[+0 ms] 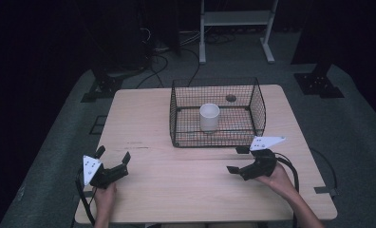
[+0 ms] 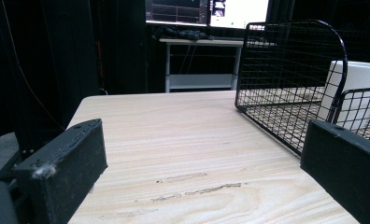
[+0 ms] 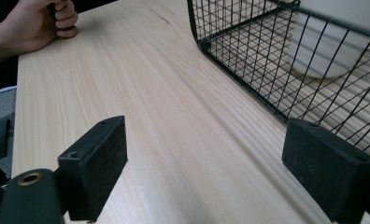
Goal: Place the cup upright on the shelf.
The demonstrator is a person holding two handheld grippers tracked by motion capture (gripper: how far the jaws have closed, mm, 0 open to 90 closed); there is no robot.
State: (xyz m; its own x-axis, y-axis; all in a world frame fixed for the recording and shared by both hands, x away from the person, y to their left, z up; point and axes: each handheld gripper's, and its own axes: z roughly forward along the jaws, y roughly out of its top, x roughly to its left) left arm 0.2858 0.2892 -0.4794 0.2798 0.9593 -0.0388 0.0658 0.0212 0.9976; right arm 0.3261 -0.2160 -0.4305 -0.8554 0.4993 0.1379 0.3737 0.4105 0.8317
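A pale wooden table (image 1: 148,118) seen from above carries a black wire-mesh basket (image 1: 258,102) toward its far side, with a white cylindrical cup (image 1: 209,117) standing upright inside it. A small dark round object (image 1: 230,98) lies behind the cup in the basket — too small to identify.

The left gripper (image 1: 113,157) rests near the table's front left corner, well apart from the basket, its jaws spread with nothing between them. The right gripper (image 1: 238,159) sits just in front of the basket's near right corner, jaws also apart and holding nothing.

The left gripper view (image 2: 197,158) adds scuff marks (image 2: 192,184) on the wood and a lit monitor (image 2: 206,11) beyond a white shelf stand (image 2: 199,63); the basket's rounded corner hides part of the cup (image 2: 360,93). The right gripper view (image 3: 202,168) shows bare wood between its jaws, the cup (image 3: 332,37) cut off at the frame's top behind mesh, and the person's other hand (image 3: 38,23) at the upper left — closed round a dark handle, mostly out of frame.
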